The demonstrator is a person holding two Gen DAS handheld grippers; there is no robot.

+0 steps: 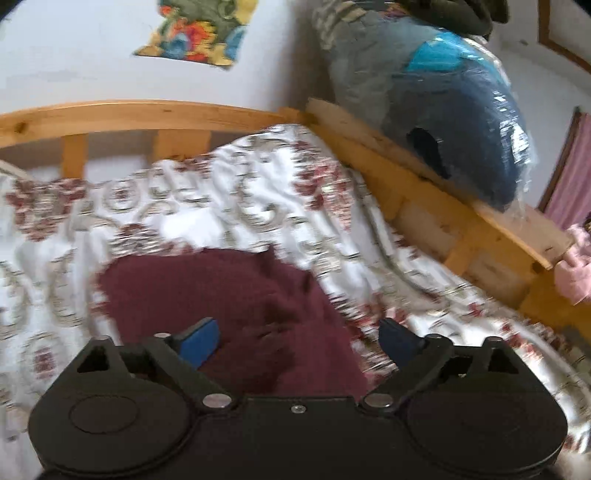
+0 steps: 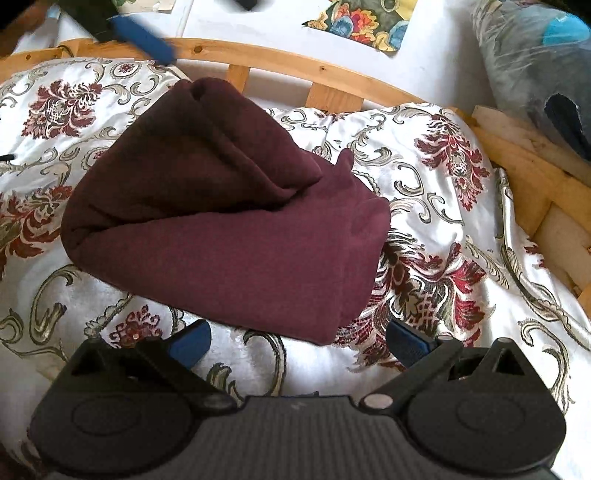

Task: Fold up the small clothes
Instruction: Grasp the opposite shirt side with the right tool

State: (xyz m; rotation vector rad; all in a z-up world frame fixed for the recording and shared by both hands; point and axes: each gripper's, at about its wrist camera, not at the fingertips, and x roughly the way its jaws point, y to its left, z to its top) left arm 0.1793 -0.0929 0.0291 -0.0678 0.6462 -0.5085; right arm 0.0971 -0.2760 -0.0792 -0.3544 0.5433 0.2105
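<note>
A maroon garment (image 2: 229, 229) lies folded in a loose bundle on the floral bedspread (image 2: 443, 229). My right gripper (image 2: 299, 343) is open and empty, just short of the garment's near edge. My left gripper (image 1: 299, 339) is open and empty above the maroon garment (image 1: 229, 295), with the cloth showing between its blue pads (image 1: 199, 338). The left wrist view is motion-blurred. A blue finger of the left gripper (image 2: 144, 38) shows at the top left of the right wrist view, beyond the garment.
A wooden bed rail (image 2: 295, 62) runs along the far side and the right (image 1: 461, 221). A plastic-wrapped blue bundle (image 1: 454, 110) rests on the right rail. A colourful picture (image 2: 365, 22) hangs on the white wall. Pink cloth (image 1: 576, 262) hangs at the right.
</note>
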